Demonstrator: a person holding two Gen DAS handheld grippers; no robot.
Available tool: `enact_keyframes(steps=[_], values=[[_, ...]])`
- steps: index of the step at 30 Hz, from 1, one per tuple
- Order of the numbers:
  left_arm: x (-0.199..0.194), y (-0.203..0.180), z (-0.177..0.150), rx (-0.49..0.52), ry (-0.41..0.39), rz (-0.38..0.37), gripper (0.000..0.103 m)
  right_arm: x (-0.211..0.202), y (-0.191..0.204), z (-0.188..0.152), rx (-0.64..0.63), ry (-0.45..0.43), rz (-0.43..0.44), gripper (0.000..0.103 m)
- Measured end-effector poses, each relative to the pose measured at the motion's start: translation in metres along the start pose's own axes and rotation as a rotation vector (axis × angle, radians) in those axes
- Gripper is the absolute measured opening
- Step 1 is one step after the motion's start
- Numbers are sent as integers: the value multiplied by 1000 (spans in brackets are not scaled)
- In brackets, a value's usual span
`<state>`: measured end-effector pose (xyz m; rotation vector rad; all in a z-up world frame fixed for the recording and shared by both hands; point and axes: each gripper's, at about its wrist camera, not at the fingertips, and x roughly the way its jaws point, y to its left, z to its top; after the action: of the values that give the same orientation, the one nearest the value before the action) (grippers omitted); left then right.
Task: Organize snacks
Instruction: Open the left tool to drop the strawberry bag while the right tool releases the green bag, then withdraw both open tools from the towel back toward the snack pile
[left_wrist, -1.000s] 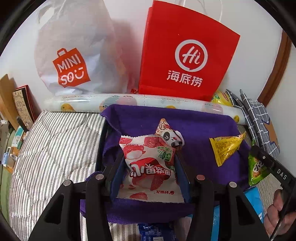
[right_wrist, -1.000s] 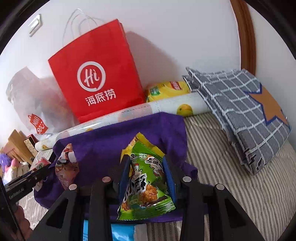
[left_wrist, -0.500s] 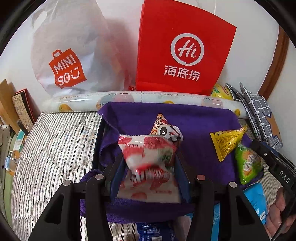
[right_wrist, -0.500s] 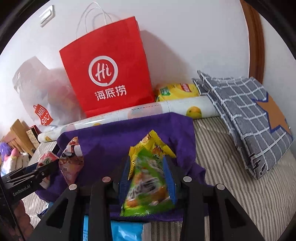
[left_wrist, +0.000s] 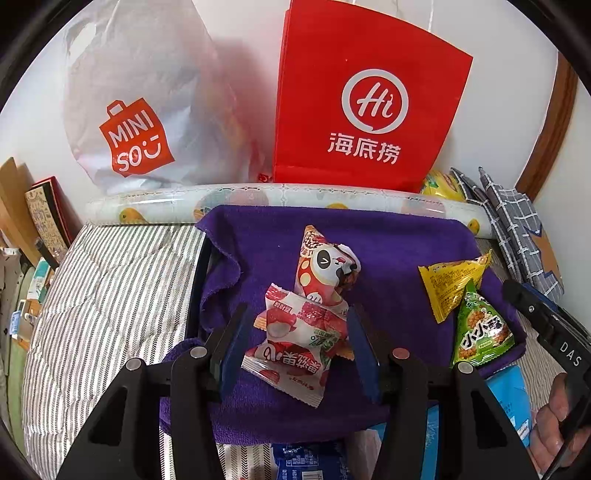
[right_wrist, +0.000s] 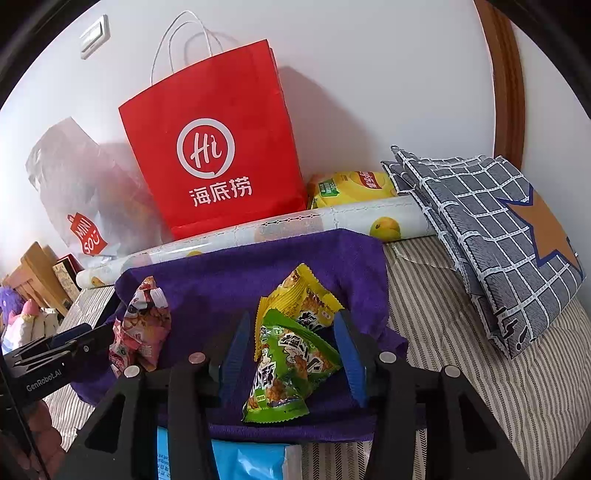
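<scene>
A purple cloth (left_wrist: 399, 240) (right_wrist: 240, 280) lies on the striped bed. My left gripper (left_wrist: 297, 308) is shut on a red-and-white snack packet (left_wrist: 299, 339). The packet's lower corners touch both pads, and its top is tipped forward onto a panda-print packet (left_wrist: 327, 266) (right_wrist: 144, 321). My right gripper (right_wrist: 293, 314) has its jaws opening. A green packet (right_wrist: 288, 365) (left_wrist: 480, 328) lies on the cloth between them with a gap on each side, overlapping a yellow packet (right_wrist: 303, 291) (left_wrist: 450, 280).
A red paper bag (left_wrist: 362, 103) (right_wrist: 214, 147) and a white Miniso bag (left_wrist: 140, 110) stand against the wall behind a patterned roll (left_wrist: 295, 199). A grey checked cushion (right_wrist: 487, 229) lies at the right. Blue packets (right_wrist: 251, 461) lie at the cloth's near edge.
The right jaws have widened and the green packet has sunk from their grip onto the cloth. The red-and-white packet has tipped forward between the left pads, which kept their width.
</scene>
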<state>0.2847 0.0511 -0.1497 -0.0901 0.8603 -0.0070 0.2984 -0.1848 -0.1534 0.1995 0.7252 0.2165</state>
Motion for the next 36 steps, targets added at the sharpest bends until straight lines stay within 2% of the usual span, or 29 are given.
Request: enact_keyframes(steps=[7,20,25,27,32,36], values=[[4,-2,-1,5,25,5,56,-1,0,0,3,-7,-4,47],[0,1,2,-8,17,9,57,-11,10,0,-31,-39,3,52],[-4,-2,2,14,-3,33,57,-25,18,0,-77,-98,16,60],[-3,-3,2,23,-8,44,57,-27,19,1,-84,-109,12,60],[2,-3,1,31,-5,68,57,-35,10,3,-51,-91,16,60],[0,-2,1,22,-2,49,57,-56,-8,-6,-15,-74,3,60]])
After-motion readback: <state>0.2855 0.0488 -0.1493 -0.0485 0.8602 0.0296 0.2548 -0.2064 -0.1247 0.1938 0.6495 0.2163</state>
